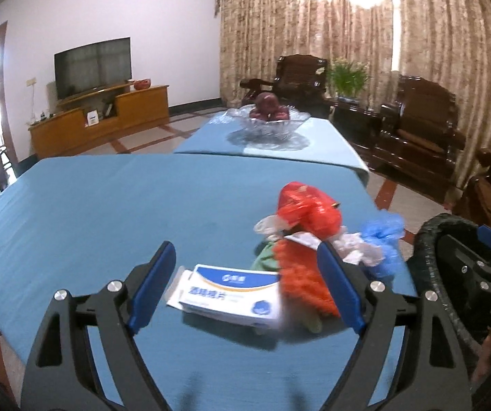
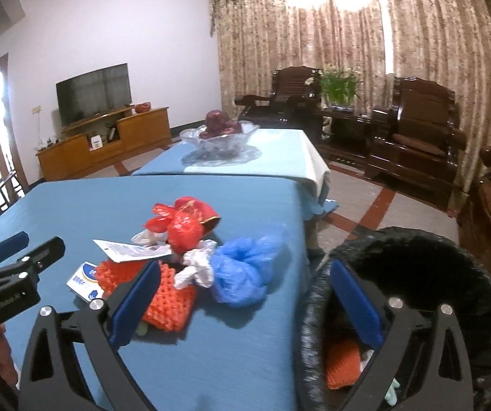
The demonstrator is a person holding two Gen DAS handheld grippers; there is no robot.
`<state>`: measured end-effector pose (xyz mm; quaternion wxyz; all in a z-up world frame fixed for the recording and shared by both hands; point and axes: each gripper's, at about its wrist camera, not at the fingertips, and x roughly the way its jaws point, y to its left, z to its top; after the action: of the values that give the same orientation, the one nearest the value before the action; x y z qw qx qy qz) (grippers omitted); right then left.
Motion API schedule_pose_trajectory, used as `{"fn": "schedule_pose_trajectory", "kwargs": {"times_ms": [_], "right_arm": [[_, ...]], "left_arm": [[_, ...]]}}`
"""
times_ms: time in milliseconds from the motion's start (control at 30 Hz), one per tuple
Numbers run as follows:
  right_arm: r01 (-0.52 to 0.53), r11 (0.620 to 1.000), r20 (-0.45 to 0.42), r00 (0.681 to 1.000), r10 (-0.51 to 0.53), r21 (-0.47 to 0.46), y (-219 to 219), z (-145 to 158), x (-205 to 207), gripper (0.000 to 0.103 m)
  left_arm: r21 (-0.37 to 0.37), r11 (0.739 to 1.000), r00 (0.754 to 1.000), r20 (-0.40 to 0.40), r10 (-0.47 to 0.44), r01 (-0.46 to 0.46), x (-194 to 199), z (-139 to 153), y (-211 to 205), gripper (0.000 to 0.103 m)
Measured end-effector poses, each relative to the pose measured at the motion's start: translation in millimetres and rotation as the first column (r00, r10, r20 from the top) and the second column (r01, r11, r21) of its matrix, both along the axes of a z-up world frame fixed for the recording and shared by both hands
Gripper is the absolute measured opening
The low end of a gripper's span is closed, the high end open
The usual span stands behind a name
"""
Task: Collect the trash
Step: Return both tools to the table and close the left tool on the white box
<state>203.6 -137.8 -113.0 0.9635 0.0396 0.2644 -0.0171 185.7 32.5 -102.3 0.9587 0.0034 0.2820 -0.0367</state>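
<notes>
A pile of trash lies on the blue table (image 1: 91,205): a white and blue box (image 1: 231,293), orange foam net (image 1: 300,274), red plastic bag (image 1: 308,210), blue plastic bag (image 1: 384,236), white wrapper (image 2: 195,269) and a paper packet (image 2: 130,250). My left gripper (image 1: 245,286) is open with the box between its fingers, just above the table. My right gripper (image 2: 245,303) is open and empty, spanning the table's right edge and the black-lined trash bin (image 2: 416,257), which holds an orange net (image 2: 343,363).
A second blue-covered table (image 1: 279,144) behind carries a glass bowl (image 1: 267,123) of dark red fruit. Dark wooden armchairs (image 1: 416,120) stand to the right, a TV cabinet (image 1: 101,116) at the left wall. The bin also shows in the left wrist view (image 1: 427,239).
</notes>
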Motion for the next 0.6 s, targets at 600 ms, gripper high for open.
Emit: {"fn": "schedule_pose_trajectory", "kwargs": {"times_ms": [600], "right_arm": [[-0.069,0.998,-0.067,0.995,0.069,0.004,29,-36,18,0.085]], "left_arm": [[0.010,0.998,0.993,-0.107,0.057,-0.056,11,-56,40,0.081]]}}
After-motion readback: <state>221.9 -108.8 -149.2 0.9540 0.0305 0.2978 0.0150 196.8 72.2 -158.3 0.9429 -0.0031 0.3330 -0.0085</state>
